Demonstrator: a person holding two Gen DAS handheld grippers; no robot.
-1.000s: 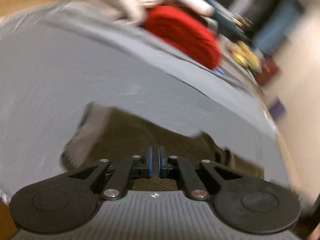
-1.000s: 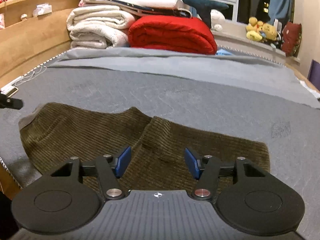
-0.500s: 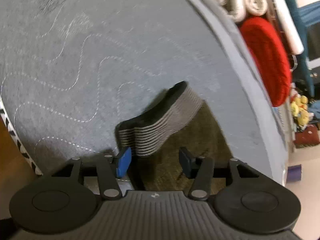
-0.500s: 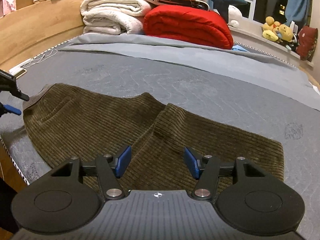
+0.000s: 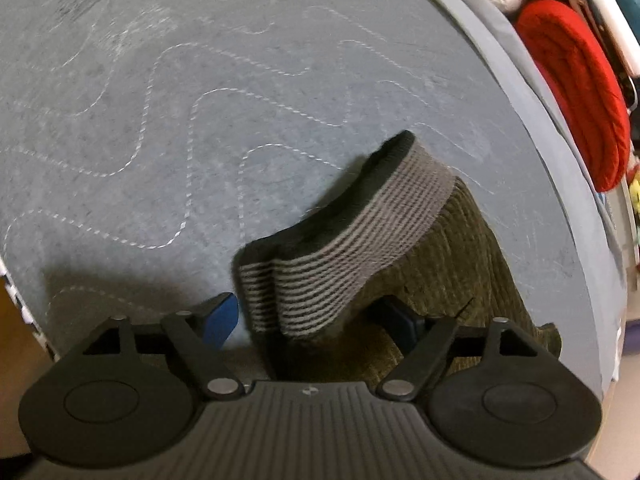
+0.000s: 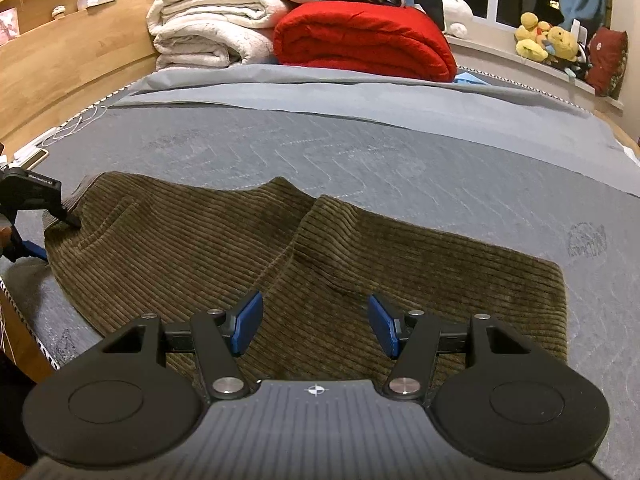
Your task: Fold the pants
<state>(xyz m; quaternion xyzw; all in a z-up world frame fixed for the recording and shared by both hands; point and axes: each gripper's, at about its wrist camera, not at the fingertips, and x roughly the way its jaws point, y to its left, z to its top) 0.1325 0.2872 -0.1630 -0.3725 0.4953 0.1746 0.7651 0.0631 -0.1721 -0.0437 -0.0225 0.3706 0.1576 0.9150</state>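
Left wrist: left gripper [image 5: 310, 320] fingers spread around pants [image 5: 452, 264] waistband [image 5: 360, 240]; right gripper [image 6: 316, 328] gapes empty.

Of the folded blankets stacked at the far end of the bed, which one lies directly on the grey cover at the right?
The red blanket. It is one thick roll resting on the grey cover, right of the cream blankets.

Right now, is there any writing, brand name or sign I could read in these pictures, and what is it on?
"GenRobot.AI": small white print on the body of the left tongs, only just legible.
Crosshair sign, no words: on the body of the right tongs.
A dark stamp on the mattress: too blurred to read.
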